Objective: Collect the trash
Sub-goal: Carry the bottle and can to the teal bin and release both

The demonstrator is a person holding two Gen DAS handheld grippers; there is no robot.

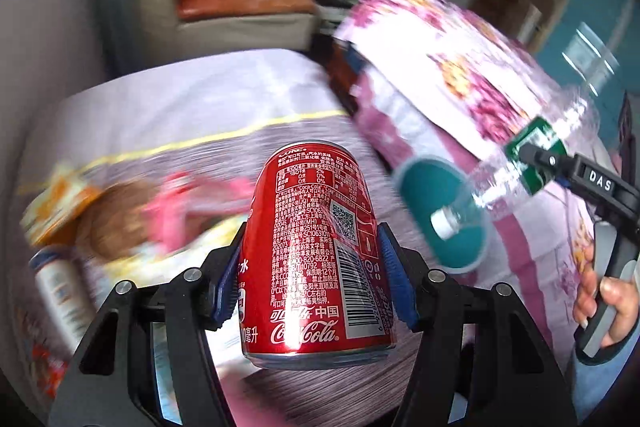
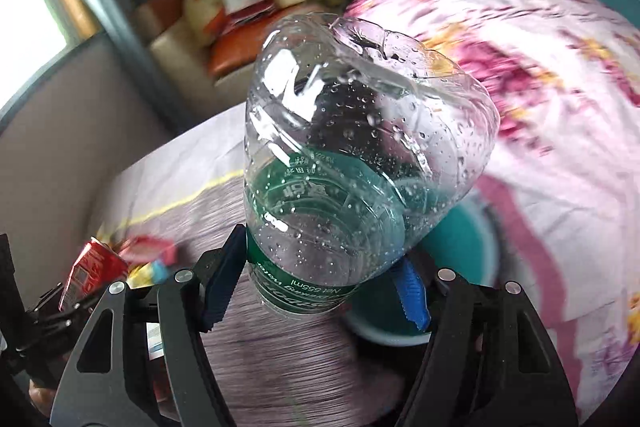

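Floral quilt (image 1: pixel 460 75) heaped on bed; beige armchair (image 1: pixel 224 23) behind (cluttered seat).

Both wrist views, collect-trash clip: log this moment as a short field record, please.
left gripper: shut on red cola can
right gripper: shut on clear plastic bottle, at its green label
bottle cap: on, pointing toward teal bin
surface: bed with floral quilt
leftover litter: wrappers, small bottle, blurred
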